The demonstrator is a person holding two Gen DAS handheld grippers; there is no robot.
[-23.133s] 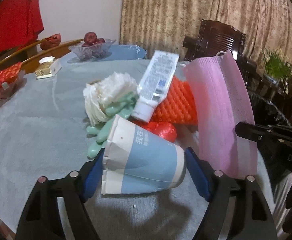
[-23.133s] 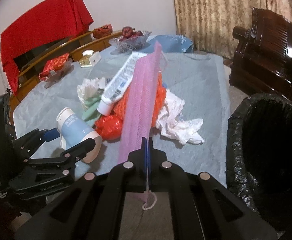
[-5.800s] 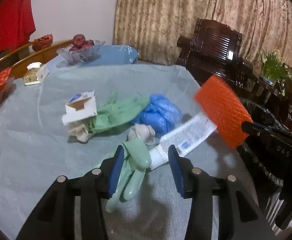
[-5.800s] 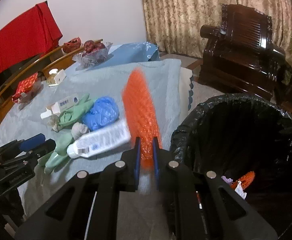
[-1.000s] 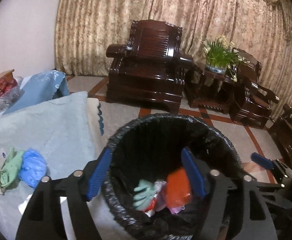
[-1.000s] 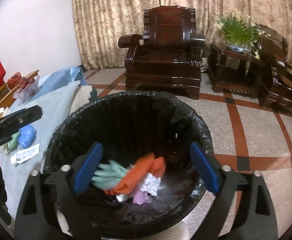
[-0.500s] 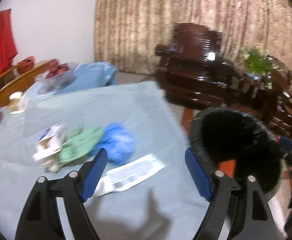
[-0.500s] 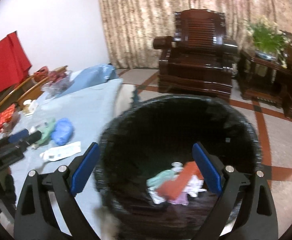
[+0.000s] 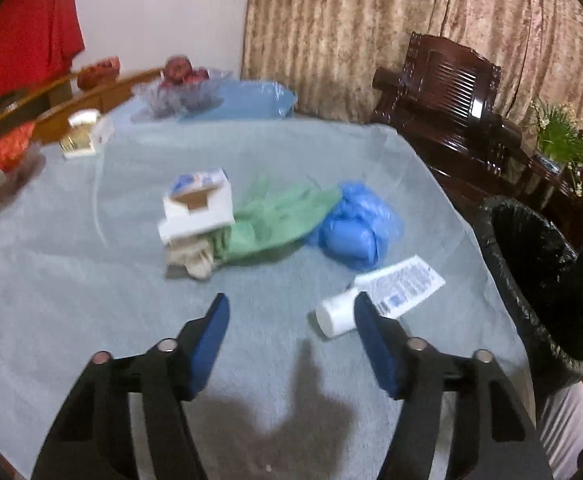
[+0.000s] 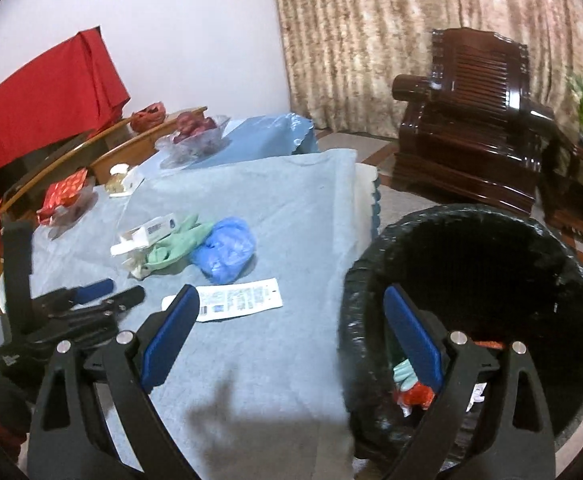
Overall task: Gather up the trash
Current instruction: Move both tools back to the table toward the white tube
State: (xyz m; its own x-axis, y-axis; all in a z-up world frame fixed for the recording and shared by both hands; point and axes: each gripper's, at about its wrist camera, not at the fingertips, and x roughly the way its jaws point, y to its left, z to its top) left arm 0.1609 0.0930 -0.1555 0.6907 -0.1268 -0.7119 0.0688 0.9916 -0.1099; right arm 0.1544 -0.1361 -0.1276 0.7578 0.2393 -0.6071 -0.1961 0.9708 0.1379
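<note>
On the far left of the bench [image 9: 71, 280], which is covered with a grey-blue cloth, a red packet [image 9: 1, 158] and a small cream box [image 9: 85, 136] are seen near the back edge, with a glass bowl of dark red fruit [image 9: 181, 80] behind them. Near the middle of the cloth a white carton [image 9: 197, 206] with an open flap is found resting on crumpled beige paper [image 9: 195, 262]. Touching it on the right, a green glove [image 9: 279, 220] is spread out, and a blue crumpled bag [image 9: 357, 226] is pressed against the glove's far end. In front of the blue bag a flattened white tube [image 9: 387, 292] with printed text is laid, its cap pointing toward the camera.

The left hand-held gripper [image 9: 291, 320] is held above the cloth with its blue pads spread and closing; nothing is caught between them, and the tube's cap is seen just beside the right pad, apart from it. Its shadow is cast on the cloth below.

At the right edge of the bench a bin lined with a black bag [image 10: 471, 240] is placed, and a green glove and orange and white scraps [image 10: 407, 384] are visible at its bottom. The right hand-held gripper [image 10: 291, 336] is held with its pads wide apart and empty, one over the cloth, the other over the bin's rim. A dark wooden armchair [image 10: 479, 112] is seen behind, before a patterned curtain.
</note>
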